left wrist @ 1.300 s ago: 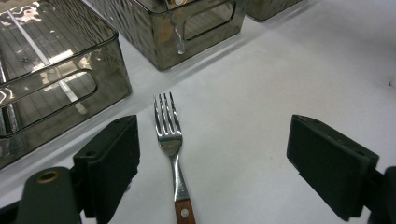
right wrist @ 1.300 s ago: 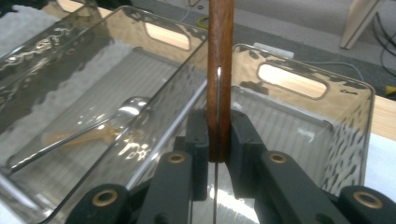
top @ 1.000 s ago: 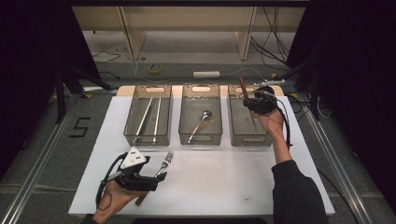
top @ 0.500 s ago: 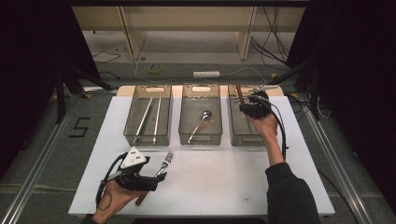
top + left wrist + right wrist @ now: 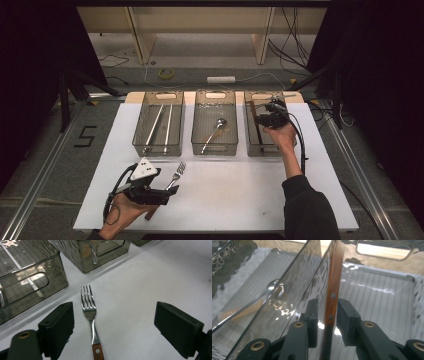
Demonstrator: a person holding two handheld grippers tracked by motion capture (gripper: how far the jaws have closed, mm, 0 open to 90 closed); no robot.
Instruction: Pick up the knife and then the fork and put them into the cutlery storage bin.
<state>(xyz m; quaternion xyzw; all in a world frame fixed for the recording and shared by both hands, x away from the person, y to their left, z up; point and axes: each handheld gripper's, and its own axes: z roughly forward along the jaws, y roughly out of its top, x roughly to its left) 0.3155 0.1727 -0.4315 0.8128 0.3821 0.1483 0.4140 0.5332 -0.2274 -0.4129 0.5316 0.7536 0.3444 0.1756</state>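
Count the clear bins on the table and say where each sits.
3, in a row at the table's far edge: the left bin holds long thin rods, the middle bin a spoon, the right bin has a wooden-handled utensil, with the right gripper in it.

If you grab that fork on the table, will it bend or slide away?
The fork looks like stiff metal, so it probably won't bend. Its shiny neck may be slippery; the wooden handle likely grips better. It lies flat, so it shouldn't roll.
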